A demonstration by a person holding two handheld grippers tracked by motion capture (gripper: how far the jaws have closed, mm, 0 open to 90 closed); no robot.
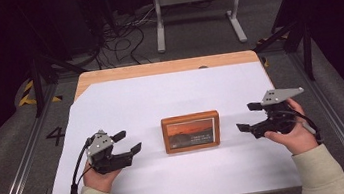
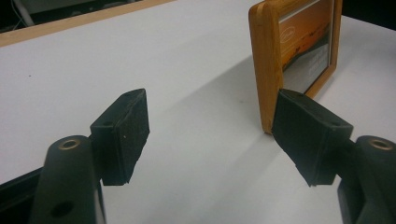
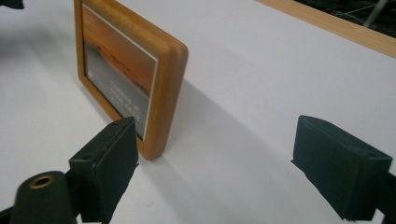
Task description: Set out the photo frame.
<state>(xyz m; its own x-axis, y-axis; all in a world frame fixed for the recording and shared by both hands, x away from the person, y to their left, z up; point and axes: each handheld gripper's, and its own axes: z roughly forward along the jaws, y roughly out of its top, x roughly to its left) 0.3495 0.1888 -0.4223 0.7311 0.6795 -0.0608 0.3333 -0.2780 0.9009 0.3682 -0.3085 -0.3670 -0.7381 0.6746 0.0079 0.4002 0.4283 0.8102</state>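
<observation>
A wooden picture frame [image 1: 191,132] with an orange sunset print stands upright in the middle of the white sheet. To its left my left gripper [image 1: 128,141] is open, apart from the frame, jaws pointing toward it. In the left gripper view the frame [image 2: 280,56] rises just beyond the right pad, with nothing between the pads [image 2: 126,135]. To the frame's right my right gripper [image 1: 250,117] is open and empty, a short gap away. The right gripper view has the frame [image 3: 140,84] ahead on the left, past the left pad [image 3: 109,158].
A white sheet [image 1: 160,98] covers most of the wooden table [image 1: 166,67], with bare sheet in front of and behind the frame. Beyond the table's far edge lie floor cables [image 1: 122,38] and a white metal stand [image 1: 196,8].
</observation>
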